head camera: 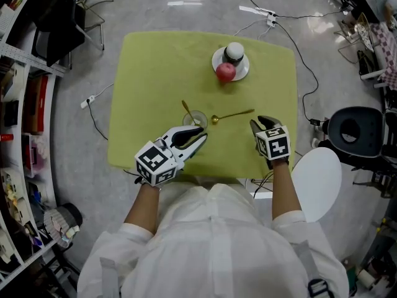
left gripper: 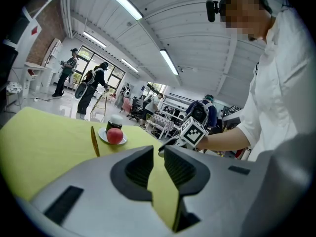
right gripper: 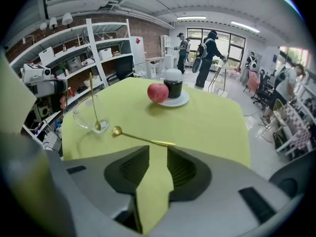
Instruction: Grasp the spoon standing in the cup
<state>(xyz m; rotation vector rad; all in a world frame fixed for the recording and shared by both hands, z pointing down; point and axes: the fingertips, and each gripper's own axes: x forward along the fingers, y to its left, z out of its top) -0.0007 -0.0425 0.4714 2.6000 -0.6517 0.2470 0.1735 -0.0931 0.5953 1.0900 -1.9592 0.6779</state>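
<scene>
A clear glass cup stands near the front middle of the yellow-green table. A gold spoon leans in it, handle up and to the left. The same cup and spoon show at the left of the right gripper view. A second gold spoon lies flat to the cup's right. My left gripper is open just in front of the cup, nothing between its jaws. My right gripper is open and empty, just short of the lying spoon's handle end.
A white plate at the table's far side carries a red apple and a dark jar with a white lid. Cables run across the floor. A black chair and a white stool stand right, shelves left.
</scene>
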